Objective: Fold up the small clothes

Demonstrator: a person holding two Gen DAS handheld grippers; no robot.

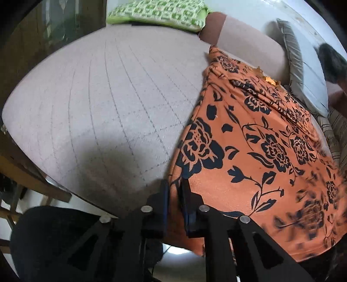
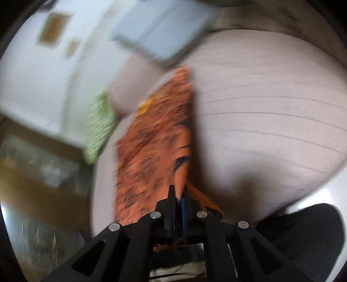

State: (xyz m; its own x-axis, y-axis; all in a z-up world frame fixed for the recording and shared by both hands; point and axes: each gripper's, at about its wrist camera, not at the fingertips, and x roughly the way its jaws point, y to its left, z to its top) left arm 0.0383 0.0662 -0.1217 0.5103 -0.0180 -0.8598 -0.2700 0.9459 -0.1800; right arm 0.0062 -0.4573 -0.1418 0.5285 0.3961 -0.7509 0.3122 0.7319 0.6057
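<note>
The left claw (image 1: pixel 174 191) sits at the near edge of the bed (image 1: pixel 112 104), its two black fingers drawn narrow and pinching the near left corner of an orange garment with a black floral print (image 1: pixel 256 151). The cloth runs up between the blue-lined pads and bunches below them. In the right wrist view, which is heavily blurred, the right claw (image 2: pixel 179 191) is likewise narrow, with a fold of the same orange garment (image 2: pixel 151 141) gripped between its fingers; a strip of the fabric hangs past the fingers on the right side.

From the left claw the garment spreads flat over the right part of the bed, reaching toward the far right corner, where it gathers into folds and shows a small patch of yellow trim (image 1: pixel 269 80). The bed's cover is pale pinkish grey with a thin dark grid of lines, and its left half lies bare.

Farther back, a bolster in the same pale cover (image 1: pixel 245 43) lies along the far edge, touching the garment's far tip. A green and white patterned pillow (image 1: pixel 160 13) rests at the far edge to its left, and a grey pillow (image 1: pixel 303 71) leans at the far right beside the bolster. A person's dark hair (image 1: pixel 331 63) shows at the right rim.
</note>
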